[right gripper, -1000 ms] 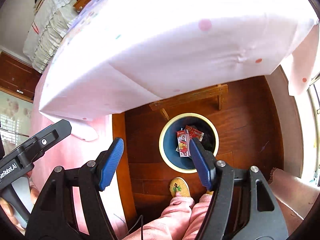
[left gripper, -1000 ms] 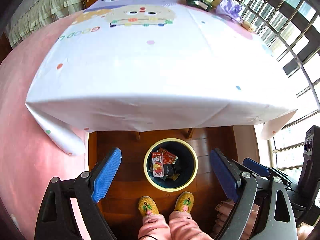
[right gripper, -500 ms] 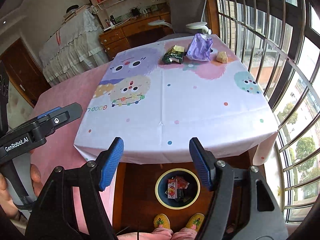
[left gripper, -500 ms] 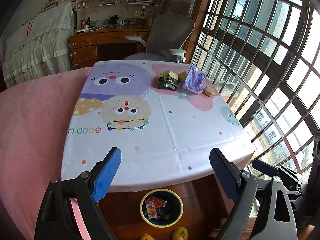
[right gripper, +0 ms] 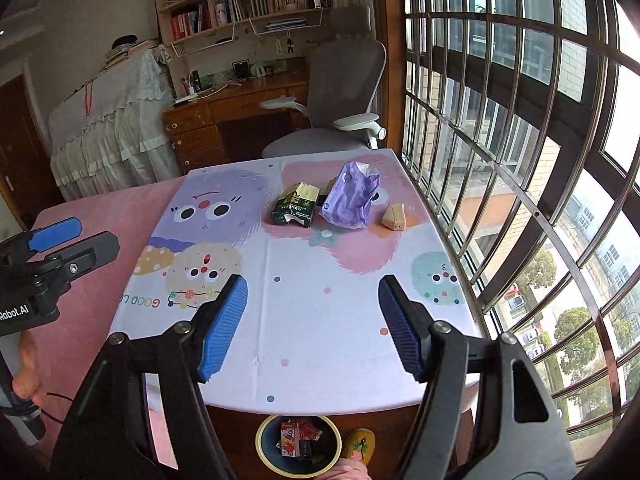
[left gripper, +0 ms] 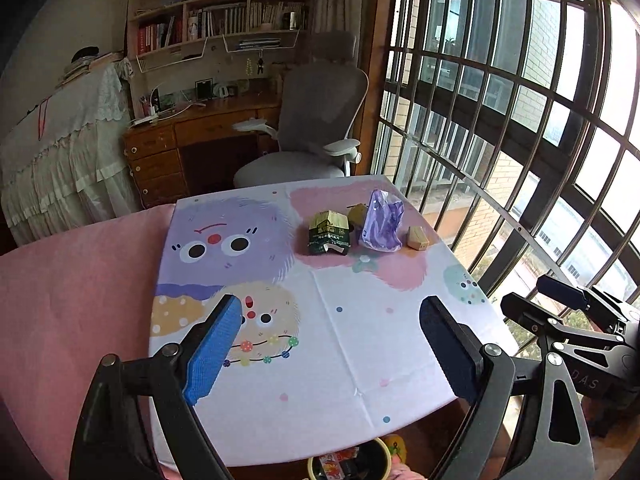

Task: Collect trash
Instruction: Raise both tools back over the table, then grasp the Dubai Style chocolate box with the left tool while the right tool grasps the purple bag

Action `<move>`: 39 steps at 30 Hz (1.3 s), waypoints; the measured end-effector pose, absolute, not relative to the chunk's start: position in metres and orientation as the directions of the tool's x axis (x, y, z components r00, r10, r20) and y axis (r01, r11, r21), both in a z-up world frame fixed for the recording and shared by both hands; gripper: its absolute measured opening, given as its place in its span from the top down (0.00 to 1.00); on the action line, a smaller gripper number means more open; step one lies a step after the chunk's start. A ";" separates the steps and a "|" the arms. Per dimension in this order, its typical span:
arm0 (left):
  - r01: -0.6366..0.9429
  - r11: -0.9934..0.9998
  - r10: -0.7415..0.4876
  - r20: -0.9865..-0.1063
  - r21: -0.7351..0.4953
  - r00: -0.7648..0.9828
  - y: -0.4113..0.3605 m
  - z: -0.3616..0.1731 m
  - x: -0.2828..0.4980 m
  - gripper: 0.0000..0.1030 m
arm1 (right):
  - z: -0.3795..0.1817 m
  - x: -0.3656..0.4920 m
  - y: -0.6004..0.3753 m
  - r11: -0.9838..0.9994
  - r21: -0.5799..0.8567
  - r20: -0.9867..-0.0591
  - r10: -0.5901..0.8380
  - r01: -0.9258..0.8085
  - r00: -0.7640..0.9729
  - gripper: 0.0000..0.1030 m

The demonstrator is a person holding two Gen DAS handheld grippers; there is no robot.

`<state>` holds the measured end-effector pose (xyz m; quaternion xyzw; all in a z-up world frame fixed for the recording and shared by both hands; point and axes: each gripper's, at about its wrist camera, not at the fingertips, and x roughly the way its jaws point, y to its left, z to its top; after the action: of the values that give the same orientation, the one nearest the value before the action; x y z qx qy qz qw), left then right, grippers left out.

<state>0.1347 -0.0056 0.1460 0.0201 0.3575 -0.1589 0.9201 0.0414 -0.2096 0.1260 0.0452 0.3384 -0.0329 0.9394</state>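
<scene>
Both claws released above the cartoon-print desk, trash at its far right corner.

Left wrist view: the left claw (left gripper: 330,344) gapes wide, holding nothing; a crumpled dark green carton (left gripper: 329,234), a glossy purple plastic bag (left gripper: 382,222) and a small tan wedge-shaped box (left gripper: 417,238) cluster there.
Right wrist view: the right claw (right gripper: 313,322) is spread empty; a round yellow-rimmed bin (right gripper: 298,444) with wrappers sits below the near edge.

Desk (right gripper: 240,100), bookshelves (right gripper: 248,0), barred window (right gripper: 500,120)
</scene>
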 end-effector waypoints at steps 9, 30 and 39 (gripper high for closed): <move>0.233 0.969 -0.213 -0.780 -0.089 0.589 -0.067 0.093 0.291 0.11 | 0.076 0.210 -0.312 0.983 0.178 -0.698 0.089 0.052 0.711 0.37; 0.055 0.992 -0.125 -0.939 -0.113 0.320 -0.177 -0.115 0.552 0.15 | -0.103 0.506 -0.401 0.959 0.279 -0.853 0.225 0.046 0.472 0.37; 0.056 0.990 -0.140 -0.947 -0.129 0.289 -0.188 -0.154 0.581 0.15 | -0.133 0.520 -0.399 0.944 0.329 -0.842 0.277 0.032 0.463 0.50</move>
<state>0.5807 -0.1882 -0.1537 -0.0356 0.5933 -0.0610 0.8019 0.5204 -0.3991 -0.1332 0.1509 0.5129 0.0727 0.8420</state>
